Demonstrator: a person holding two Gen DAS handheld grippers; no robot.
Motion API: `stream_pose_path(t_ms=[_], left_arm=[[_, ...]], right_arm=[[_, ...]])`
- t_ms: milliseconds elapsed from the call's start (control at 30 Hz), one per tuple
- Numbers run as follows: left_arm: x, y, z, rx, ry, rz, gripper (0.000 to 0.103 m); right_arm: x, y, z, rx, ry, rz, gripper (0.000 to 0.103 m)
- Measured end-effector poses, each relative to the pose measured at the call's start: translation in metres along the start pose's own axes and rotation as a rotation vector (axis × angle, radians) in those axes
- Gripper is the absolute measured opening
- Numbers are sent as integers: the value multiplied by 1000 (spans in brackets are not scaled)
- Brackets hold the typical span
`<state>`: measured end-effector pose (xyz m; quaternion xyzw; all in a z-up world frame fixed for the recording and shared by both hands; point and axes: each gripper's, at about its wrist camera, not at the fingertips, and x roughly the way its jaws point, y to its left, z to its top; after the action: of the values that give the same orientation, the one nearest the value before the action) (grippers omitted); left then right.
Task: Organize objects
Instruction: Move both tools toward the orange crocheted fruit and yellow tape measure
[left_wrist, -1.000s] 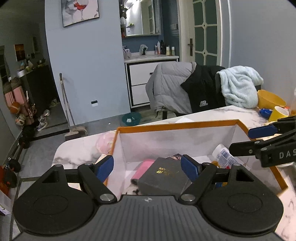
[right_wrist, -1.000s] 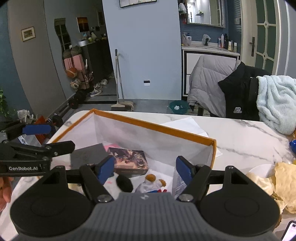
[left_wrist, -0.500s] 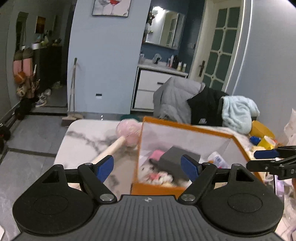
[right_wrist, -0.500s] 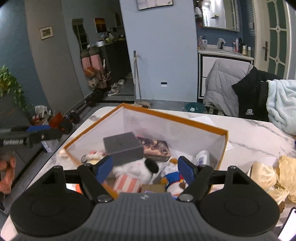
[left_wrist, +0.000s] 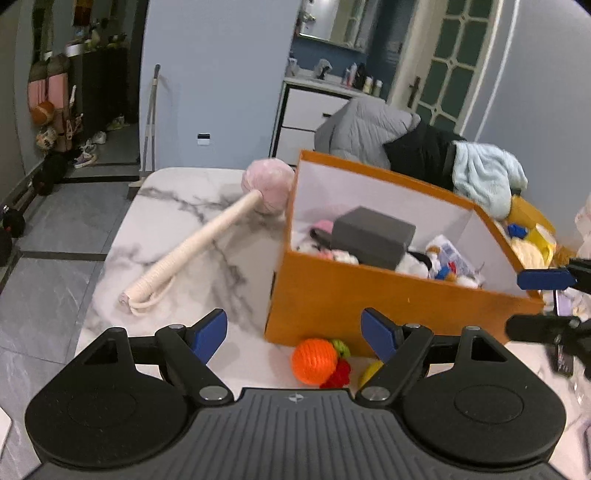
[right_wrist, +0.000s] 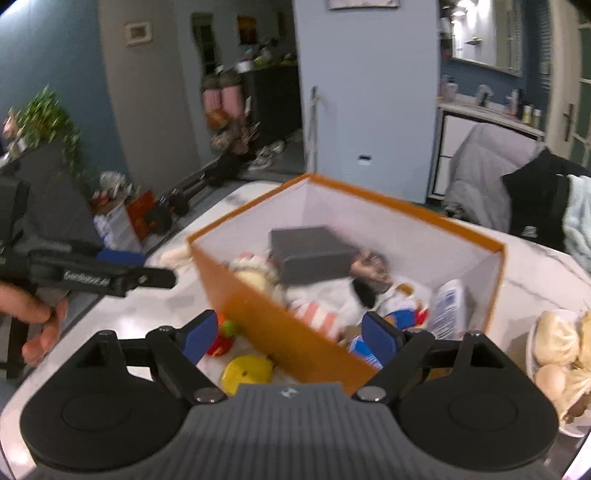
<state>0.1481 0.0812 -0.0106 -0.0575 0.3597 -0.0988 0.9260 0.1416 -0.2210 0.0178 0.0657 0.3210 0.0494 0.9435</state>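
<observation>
Both tongs have pulled back from over the orange box (left_wrist: 388, 295) and now hang near its front, spread wide and holding nothing: the left tongs (left_wrist: 294, 334) and the right tongs (right_wrist: 290, 334). The box sits on the marble tabletop (left_wrist: 177, 206), full of toys and a gray box (left_wrist: 373, 236). An orange ball (left_wrist: 314, 361) lies just in front. A pink mallet (left_wrist: 207, 229) lies left.

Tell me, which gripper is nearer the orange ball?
Left. The left gripper is open just above the orange ball, beside the box. The right gripper sits farther right, over the box's corner.
</observation>
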Motion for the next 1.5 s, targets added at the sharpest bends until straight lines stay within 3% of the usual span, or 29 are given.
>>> stream_pose_path(t_ms=[367, 600, 800, 1000, 1267, 1400, 1500], left_arm=[[27, -19, -17, 56, 73, 5, 94], [38, -26, -24, 92, 73, 63, 93], [48, -23, -29, 47, 100, 36, 90], [61, -25, -28, 45, 133, 24, 78], [74, -27, -32, 57, 159, 33, 76], [76, -27, -33, 60, 166, 24, 74], [76, -25, -34, 55, 171, 16, 72]], right_arm=[[34, 31, -21, -73, 103, 38, 81], [61, 44, -40, -70, 140, 10, 81], [78, 42, -50, 6, 165, 1, 81], [93, 41, -59, 21, 171, -24, 76], [103, 42, -62, 24, 145, -12, 70], [108, 39, -64, 28, 159, -7, 58], [108, 38, -65, 21, 151, -10, 56]])
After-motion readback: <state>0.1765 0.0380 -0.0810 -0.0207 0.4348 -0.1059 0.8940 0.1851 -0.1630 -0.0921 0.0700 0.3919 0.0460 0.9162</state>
